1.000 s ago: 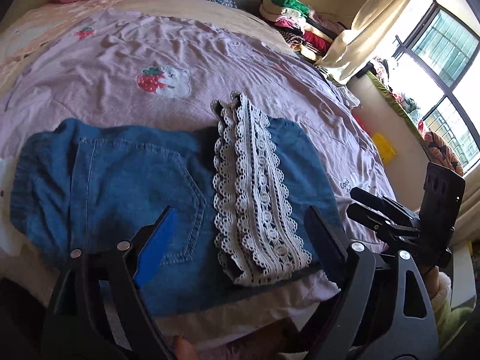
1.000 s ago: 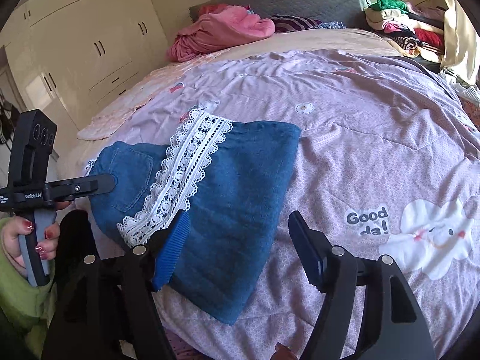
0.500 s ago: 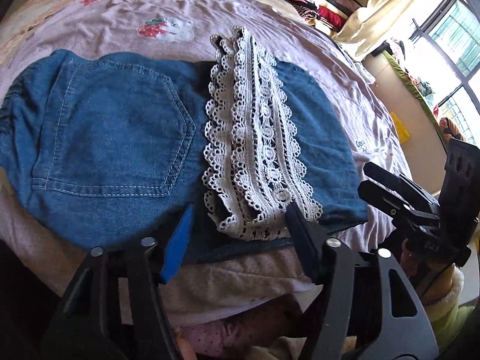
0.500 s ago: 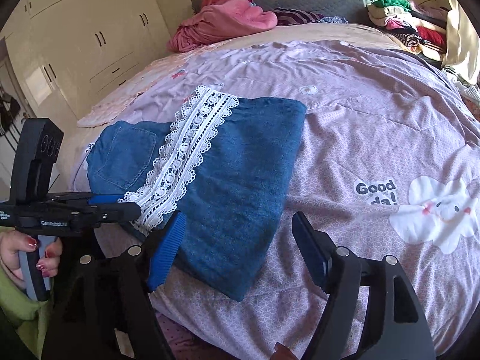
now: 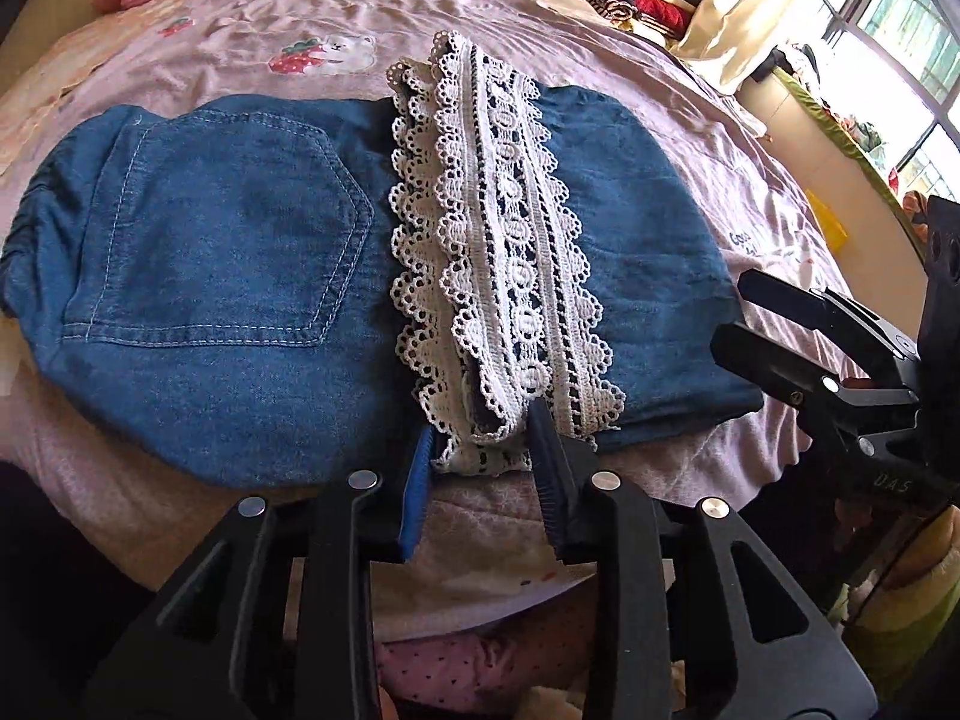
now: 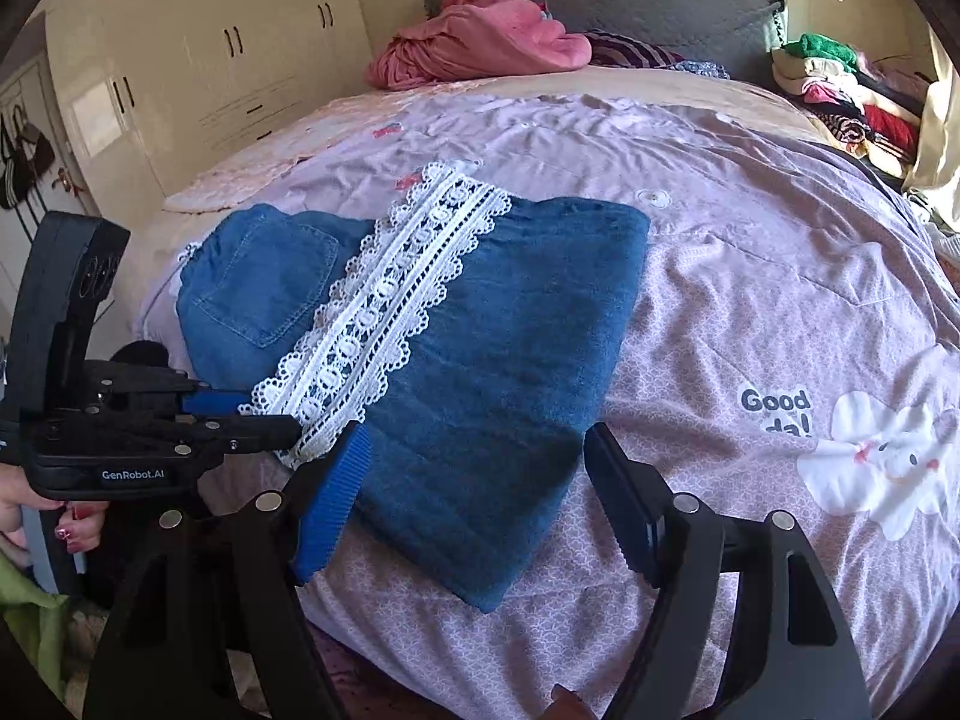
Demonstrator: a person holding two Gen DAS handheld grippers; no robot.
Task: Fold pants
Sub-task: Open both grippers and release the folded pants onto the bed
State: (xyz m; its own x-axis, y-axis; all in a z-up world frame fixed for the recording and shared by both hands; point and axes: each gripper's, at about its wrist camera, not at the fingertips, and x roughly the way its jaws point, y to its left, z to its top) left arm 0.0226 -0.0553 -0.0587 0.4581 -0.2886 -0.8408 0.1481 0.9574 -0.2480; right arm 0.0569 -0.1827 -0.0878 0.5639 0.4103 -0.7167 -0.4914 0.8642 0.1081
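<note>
**Operator:** On the near edge of the bed (image 6: 750,252), report the position of the pants (image 5: 210,252).

**Inspector:** Denim pants lie folded flat on the lilac quilt (image 5: 288,6), close to the bed's near edge. A back pocket (image 5: 222,234) faces up on the left part in the left wrist view. A band of white lace trim (image 5: 510,252) runs across the fold from the far side to the near edge.

**Operator:** Left gripper status?

**Inspector:** The left gripper (image 5: 480,468) points down at the near end of the lace trim. Its jaws are closing, gap narrow, with the lace end and the denim hem between them. The blue pad (image 5: 417,486) sits beside the lace; whether both pads already press the cloth cannot be told.

**Operator:** Right gripper status?

**Inspector:** The right gripper (image 6: 474,492) stands wide. The near corner of the folded denim lies between its fingers, not pinched. Its left pad (image 6: 336,498) is just beside the lace end; the right finger (image 6: 624,510) is over bare quilt.

**Operator:** Other items?

**Inspector:** A pink heap of cloth (image 6: 480,42) rests at the headboard, a stack of folded clothes (image 6: 840,90) at the far right corner. A hand (image 6: 36,516) with red nails holds the left gripper's handle.
</note>
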